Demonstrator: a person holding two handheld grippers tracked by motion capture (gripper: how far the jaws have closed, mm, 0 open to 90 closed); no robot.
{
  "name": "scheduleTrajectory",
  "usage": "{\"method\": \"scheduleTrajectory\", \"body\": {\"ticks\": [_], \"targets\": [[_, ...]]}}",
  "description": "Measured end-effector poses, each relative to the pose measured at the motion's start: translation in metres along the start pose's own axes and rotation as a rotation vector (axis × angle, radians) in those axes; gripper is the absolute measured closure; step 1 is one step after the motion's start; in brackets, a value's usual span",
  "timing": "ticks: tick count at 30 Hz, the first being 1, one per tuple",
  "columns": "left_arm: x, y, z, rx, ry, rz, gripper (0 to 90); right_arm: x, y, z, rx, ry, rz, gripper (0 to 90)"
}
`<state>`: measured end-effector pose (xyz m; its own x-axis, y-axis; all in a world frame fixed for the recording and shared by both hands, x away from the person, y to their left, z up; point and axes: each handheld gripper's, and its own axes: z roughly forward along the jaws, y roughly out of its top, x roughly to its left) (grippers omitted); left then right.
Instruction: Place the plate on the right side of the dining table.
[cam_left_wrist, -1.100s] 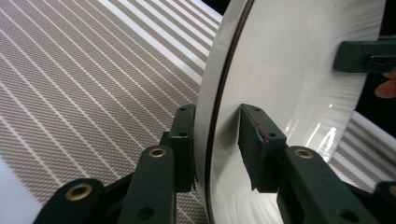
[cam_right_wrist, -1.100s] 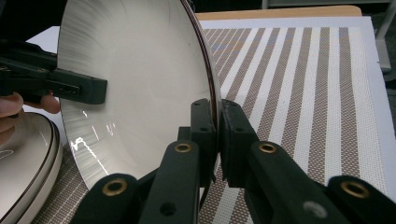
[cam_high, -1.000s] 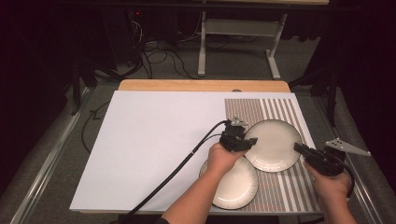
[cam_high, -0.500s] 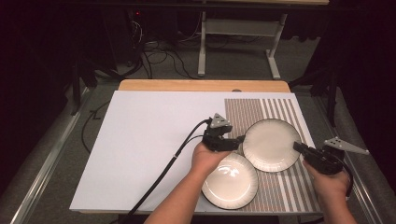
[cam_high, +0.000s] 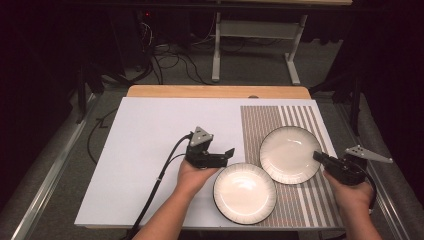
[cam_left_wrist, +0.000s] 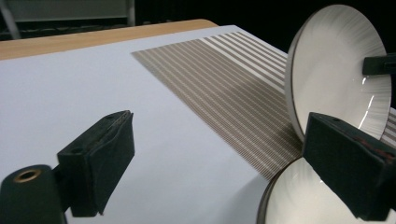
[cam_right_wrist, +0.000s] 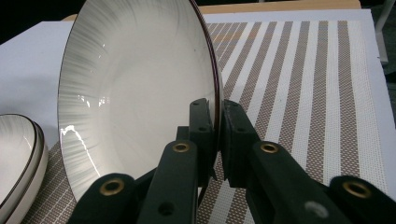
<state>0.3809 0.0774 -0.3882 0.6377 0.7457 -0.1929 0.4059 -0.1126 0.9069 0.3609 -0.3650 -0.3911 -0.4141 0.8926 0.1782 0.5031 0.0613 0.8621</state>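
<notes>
Nearest the person, a white bowl (cam_high: 245, 192) with a dark rim sits on the table's (cam_high: 150, 135) front edge, half on the striped mat (cam_high: 295, 120). Just left of it the left gripper (cam_high: 226, 152) hovers with its jaws wide apart, empty, over the white sheet. Farther right, the right gripper (cam_high: 320, 157) has its jaws pinched on the rim of a second bowl (cam_high: 290, 154), which is tipped up over the mat; its lower edge seems to touch or overlap the first bowl, though that contact is hard to judge. Beyond the table lie floor cables (cam_high: 165, 55).
</notes>
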Motion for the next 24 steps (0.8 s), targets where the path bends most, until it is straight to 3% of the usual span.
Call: {"method": "scheduleTrajectory", "body": {"ticks": [7, 16, 24], "targets": [[0.019, -0.011, -0.037, -0.025, 0.048, -0.005, 0.1, -0.001, 0.0, 0.003, 0.009, -0.006, -0.002, 85.5], [0.036, -0.027, -0.084, -0.042, 0.098, 0.014, 0.1, -0.002, 0.0, 0.006, 0.024, -0.015, 0.007, 84.9], [0.043, -0.044, -0.121, -0.068, 0.136, 0.041, 0.1, -0.006, 0.001, 0.011, 0.052, -0.024, 0.022, 83.8]]}}
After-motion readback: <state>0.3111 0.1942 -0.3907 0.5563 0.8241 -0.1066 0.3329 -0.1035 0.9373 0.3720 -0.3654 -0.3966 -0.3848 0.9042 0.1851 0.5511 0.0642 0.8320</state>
